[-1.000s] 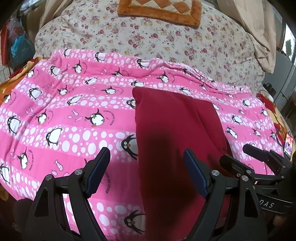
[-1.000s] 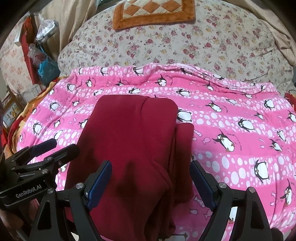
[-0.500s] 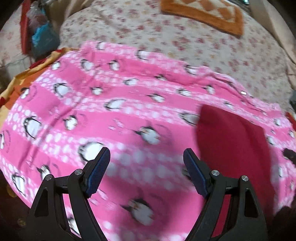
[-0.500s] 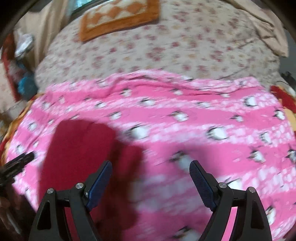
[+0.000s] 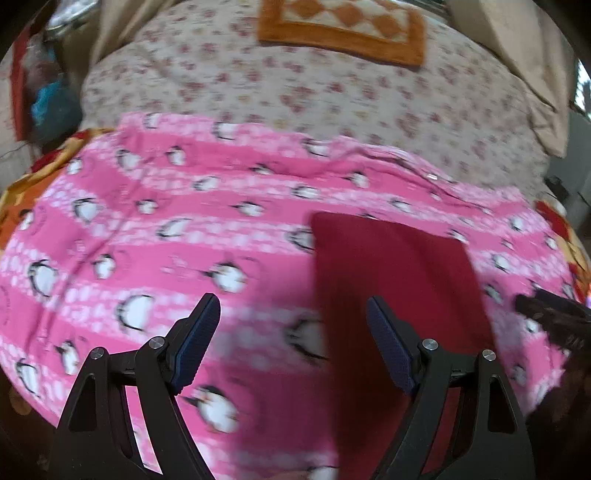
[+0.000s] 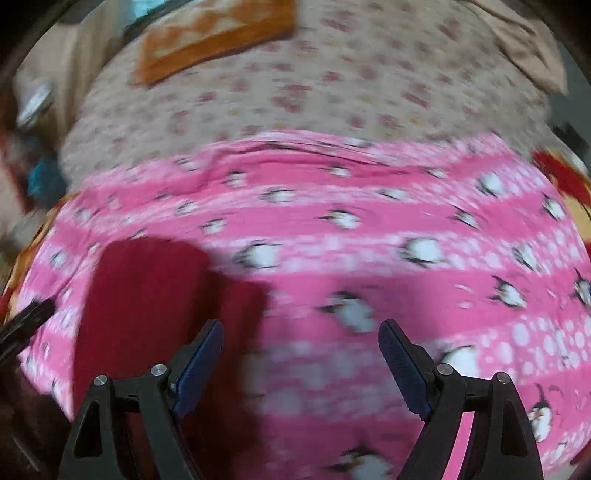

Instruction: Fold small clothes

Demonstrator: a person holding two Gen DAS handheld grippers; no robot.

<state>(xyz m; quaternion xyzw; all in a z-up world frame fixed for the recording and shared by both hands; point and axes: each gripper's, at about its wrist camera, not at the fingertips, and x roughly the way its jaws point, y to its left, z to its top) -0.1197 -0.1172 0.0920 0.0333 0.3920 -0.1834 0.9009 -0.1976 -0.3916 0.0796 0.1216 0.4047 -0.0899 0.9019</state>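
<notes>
Dark red garment (image 5: 395, 280) lies flat on pink penguin blanket (image 5: 166, 236). Left claw (image 5: 293, 321) and right claw (image 6: 301, 347) both apart, empty. Floral quilt (image 5: 332, 103) behind blanket, orange mat (image 5: 343, 29) on it.

1. No lettering, label, brand or number can be read in either wrist view; both are smeared by motion blur.
2. The pink fleece blanket with white dots and penguin figures (image 5: 155, 236) bears only pictures, no legible words.
</notes>
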